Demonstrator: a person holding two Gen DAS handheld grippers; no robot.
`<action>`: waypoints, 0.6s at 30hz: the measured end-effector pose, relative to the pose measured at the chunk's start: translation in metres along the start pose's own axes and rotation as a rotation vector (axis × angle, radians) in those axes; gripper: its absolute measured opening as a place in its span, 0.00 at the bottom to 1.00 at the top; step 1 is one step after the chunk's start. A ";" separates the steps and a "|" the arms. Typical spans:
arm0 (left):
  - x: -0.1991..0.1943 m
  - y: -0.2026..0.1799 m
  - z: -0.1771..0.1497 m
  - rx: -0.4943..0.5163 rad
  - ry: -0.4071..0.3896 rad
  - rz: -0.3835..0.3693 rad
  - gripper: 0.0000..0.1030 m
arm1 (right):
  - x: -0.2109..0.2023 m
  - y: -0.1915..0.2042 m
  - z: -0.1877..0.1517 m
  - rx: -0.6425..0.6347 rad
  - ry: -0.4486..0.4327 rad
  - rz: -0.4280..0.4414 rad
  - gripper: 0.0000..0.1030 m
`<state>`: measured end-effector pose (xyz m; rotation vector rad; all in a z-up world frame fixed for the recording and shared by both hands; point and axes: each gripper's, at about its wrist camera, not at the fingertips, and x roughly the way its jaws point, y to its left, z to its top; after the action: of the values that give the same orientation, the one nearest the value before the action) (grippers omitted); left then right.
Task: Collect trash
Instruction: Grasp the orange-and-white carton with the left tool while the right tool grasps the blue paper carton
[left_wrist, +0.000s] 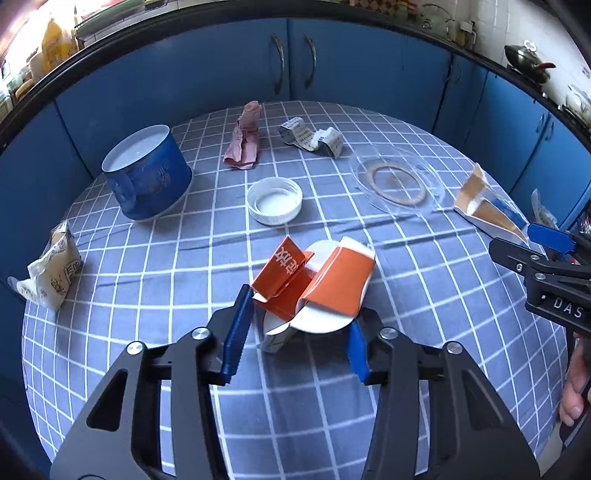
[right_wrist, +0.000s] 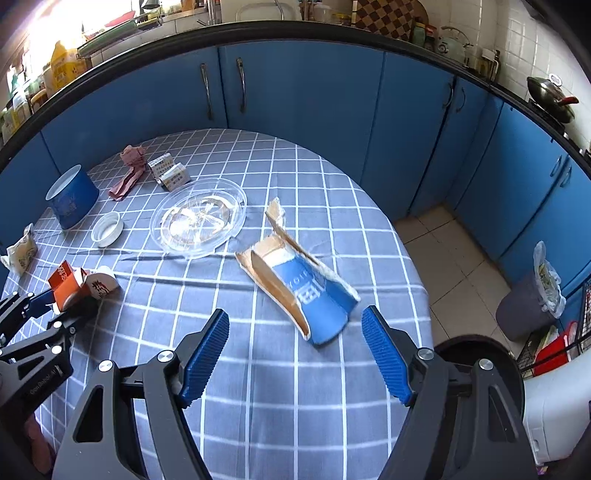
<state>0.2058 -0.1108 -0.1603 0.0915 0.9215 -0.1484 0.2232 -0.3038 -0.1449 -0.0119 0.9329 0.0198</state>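
Note:
A crushed orange and white paper cup (left_wrist: 314, 291) lies on the checked tablecloth between the blue pads of my left gripper (left_wrist: 299, 334); the jaws are wide and flank it, and contact is not clear. The same cup shows in the right wrist view (right_wrist: 79, 288). A torn blue and brown carton (right_wrist: 299, 284) lies just beyond my right gripper (right_wrist: 295, 332), which is open and empty. The carton also shows at the right of the left wrist view (left_wrist: 487, 206).
On the round table (left_wrist: 147, 280): a blue tub (left_wrist: 147, 173), a white lid (left_wrist: 275, 201), a pink crumpled wrapper (left_wrist: 243, 140), a printed wrapper (left_wrist: 312, 137), a clear plastic plate (left_wrist: 397, 182), a snack packet (left_wrist: 51, 271). A lined grey bin (right_wrist: 532, 299) stands on the floor right of the table.

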 end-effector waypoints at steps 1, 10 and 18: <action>0.001 0.001 0.002 -0.004 0.000 0.001 0.41 | 0.002 0.000 0.001 0.001 0.001 0.003 0.71; 0.007 0.014 0.012 -0.033 -0.012 -0.023 0.35 | 0.011 0.001 0.007 -0.011 -0.009 0.058 0.66; 0.002 0.013 0.010 -0.035 -0.022 -0.025 0.35 | 0.001 0.016 0.001 -0.078 -0.042 0.116 0.33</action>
<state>0.2173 -0.0994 -0.1555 0.0464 0.9035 -0.1560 0.2240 -0.2880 -0.1453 -0.0292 0.8899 0.1633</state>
